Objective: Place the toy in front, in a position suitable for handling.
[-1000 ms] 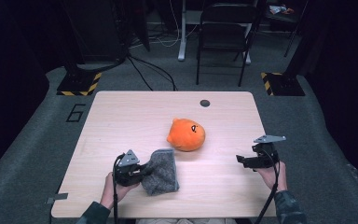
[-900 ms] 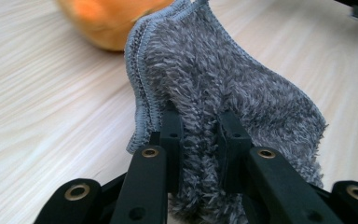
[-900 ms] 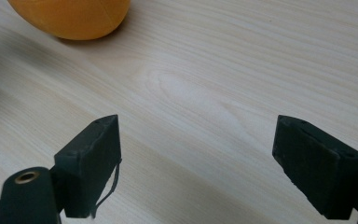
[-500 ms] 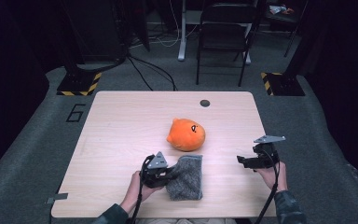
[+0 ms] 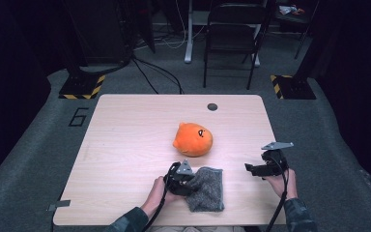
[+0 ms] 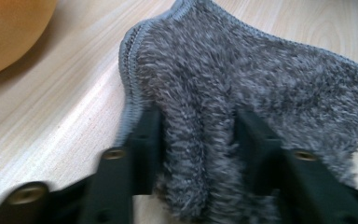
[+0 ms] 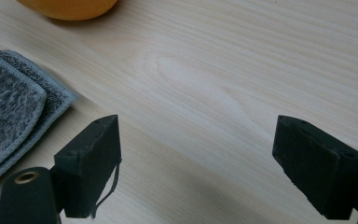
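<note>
Grey towel (image 5: 206,188) is seen lying folded on the wooden table (image 5: 125,145) near its 6 o'clock edge, at about 5 o'clock from the orange plush toy (image 5: 193,139) and just apart from it. A bunched fold of the towel's 9 o'clock edge is pinched by the left gripper (image 5: 182,178); in the left gripper view the two black jaws are seen closed in on the thick pile (image 6: 200,140), with fabric bulging between and around them, and a stitched hem is visible at 11 o'clock. The plush toy is glimpsed there at the 10 o'clock corner (image 6: 9,32)

Right gripper (image 5: 261,169) is held at 3 o'clock of the towel, clear of it, over bare table. In the right gripper view its jaws are spread wide with nothing between them but wood grain; the doubled towel edge (image 7: 14,112) is seen at 9 o'clock, the toy's underside (image 7: 67,8) at 11 o'clock

A small dark round disc (image 5: 212,107) is noted near the table's 12 o'clock edge
</note>
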The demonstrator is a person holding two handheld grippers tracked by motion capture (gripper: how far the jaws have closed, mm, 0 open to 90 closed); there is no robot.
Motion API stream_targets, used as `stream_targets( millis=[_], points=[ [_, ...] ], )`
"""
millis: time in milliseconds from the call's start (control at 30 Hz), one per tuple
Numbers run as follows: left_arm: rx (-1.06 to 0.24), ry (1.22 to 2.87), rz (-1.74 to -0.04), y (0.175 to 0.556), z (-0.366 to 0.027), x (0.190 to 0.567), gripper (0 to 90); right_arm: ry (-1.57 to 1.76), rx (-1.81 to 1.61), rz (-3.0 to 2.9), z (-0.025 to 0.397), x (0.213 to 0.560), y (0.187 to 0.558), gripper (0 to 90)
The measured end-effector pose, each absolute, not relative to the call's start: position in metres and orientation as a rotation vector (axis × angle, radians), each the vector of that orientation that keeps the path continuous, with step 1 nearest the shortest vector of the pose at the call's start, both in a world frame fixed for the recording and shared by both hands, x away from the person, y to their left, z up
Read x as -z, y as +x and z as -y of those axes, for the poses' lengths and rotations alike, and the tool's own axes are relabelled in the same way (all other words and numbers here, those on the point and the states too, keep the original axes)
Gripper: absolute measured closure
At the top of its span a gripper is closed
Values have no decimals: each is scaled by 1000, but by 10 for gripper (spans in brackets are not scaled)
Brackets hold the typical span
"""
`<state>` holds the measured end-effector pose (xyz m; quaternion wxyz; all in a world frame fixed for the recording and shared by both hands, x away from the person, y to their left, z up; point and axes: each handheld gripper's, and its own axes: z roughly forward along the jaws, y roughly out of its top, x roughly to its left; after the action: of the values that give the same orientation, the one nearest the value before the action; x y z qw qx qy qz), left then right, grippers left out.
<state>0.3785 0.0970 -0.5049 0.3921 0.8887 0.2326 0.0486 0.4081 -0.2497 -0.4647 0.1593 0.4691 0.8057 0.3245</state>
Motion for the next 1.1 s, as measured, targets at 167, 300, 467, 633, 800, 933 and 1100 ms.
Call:
stream_targets(
  millis=[167, 300, 467, 633, 800, 933, 1100],
  points=[
    [-169, 2196, -627, 372, -120, 490, 259, 1330, -957, -2302, 247, 460, 405, 144],
    [-201, 2172, -694, 374, -141, 486, 193, 1321, -975, -2303, 243, 458, 403, 143],
    [-281, 2134, -822, 386, -171, 485, 142, 1263, -1013, -2329, 229, 452, 398, 140],
    [-358, 2157, -930, 400, -188, 495, 81, 1221, -1026, -2350, 219, 452, 396, 138],
    [-359, 2180, -966, 410, -191, 506, 55, 1149, -1036, -2409, 199, 450, 391, 132],
    [-378, 2186, -996, 415, -192, 512, 39, 1074, -1059, -2459, 178, 448, 385, 112],
    [-405, 2198, -1032, 421, -193, 518, 9, 996, -1051, -2530, 152, 452, 377, 101]
  ],
)
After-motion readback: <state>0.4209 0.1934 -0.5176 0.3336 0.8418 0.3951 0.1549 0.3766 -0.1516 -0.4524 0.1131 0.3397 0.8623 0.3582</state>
